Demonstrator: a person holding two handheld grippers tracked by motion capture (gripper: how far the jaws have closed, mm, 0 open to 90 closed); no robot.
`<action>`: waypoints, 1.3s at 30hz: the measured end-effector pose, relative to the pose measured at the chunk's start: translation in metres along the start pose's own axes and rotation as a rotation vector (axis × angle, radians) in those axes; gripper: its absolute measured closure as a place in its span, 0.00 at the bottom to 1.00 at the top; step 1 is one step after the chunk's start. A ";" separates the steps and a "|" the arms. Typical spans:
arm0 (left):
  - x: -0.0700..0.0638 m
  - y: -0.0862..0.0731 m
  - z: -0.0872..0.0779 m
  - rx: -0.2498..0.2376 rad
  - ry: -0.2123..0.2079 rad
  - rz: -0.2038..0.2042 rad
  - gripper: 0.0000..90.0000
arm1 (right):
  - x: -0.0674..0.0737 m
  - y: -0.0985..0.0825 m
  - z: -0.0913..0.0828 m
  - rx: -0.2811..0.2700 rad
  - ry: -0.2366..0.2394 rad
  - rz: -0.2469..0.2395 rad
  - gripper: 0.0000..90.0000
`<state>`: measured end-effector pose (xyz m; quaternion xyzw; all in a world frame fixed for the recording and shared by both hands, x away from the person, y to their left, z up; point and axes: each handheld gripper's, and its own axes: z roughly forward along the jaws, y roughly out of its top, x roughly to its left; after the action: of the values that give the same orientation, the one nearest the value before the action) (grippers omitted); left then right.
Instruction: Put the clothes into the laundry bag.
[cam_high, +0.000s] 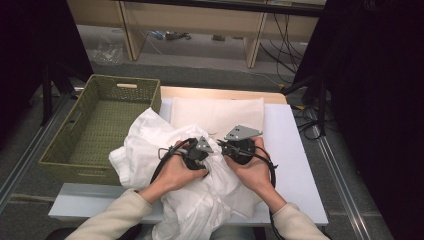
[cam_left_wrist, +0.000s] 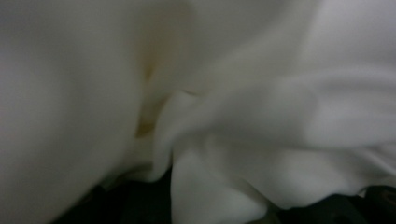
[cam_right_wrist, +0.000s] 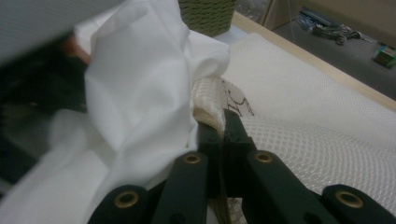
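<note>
A crumpled white garment (cam_high: 150, 140) lies heaped across the middle of the table and hangs over its near edge. My left gripper (cam_high: 199, 152) is pushed down into its folds, and the left gripper view is a close blur of white cloth (cam_left_wrist: 233, 116) that hides the jaws. Just to the right, my right gripper (cam_high: 225, 146) is shut on a cream ribbed cloth edge (cam_right_wrist: 210, 100), pinched at the jaw tips (cam_right_wrist: 223, 125). The white garment (cam_right_wrist: 140, 84) drapes over that gripper's left side. A cream mesh cloth (cam_high: 217, 112) lies flat behind both grippers.
An olive woven basket (cam_high: 125, 80) stands at the table's left, its bottom bare; its corner (cam_right_wrist: 208, 14) rises behind the garment. The white table top (cam_high: 295, 150) extends to the right. Beyond the far wooden edge (cam_high: 225, 93) are floor cables and desk legs.
</note>
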<state>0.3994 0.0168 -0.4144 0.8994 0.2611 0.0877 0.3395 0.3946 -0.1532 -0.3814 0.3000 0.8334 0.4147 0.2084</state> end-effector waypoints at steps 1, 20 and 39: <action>0.003 0.000 0.004 -0.004 0.003 -0.019 0.74 | 0.002 0.000 0.000 0.004 0.006 0.014 0.99; -0.006 -0.009 -0.079 -0.237 0.104 0.062 0.27 | -0.007 -0.002 0.001 -0.006 -0.018 0.008 0.99; -0.017 0.010 -0.047 -0.150 0.024 0.022 0.93 | -0.010 -0.002 0.000 -0.003 -0.022 0.042 0.99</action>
<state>0.3733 0.0280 -0.3717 0.8731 0.2478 0.1215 0.4019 0.4012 -0.1605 -0.3825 0.3217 0.8240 0.4168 0.2093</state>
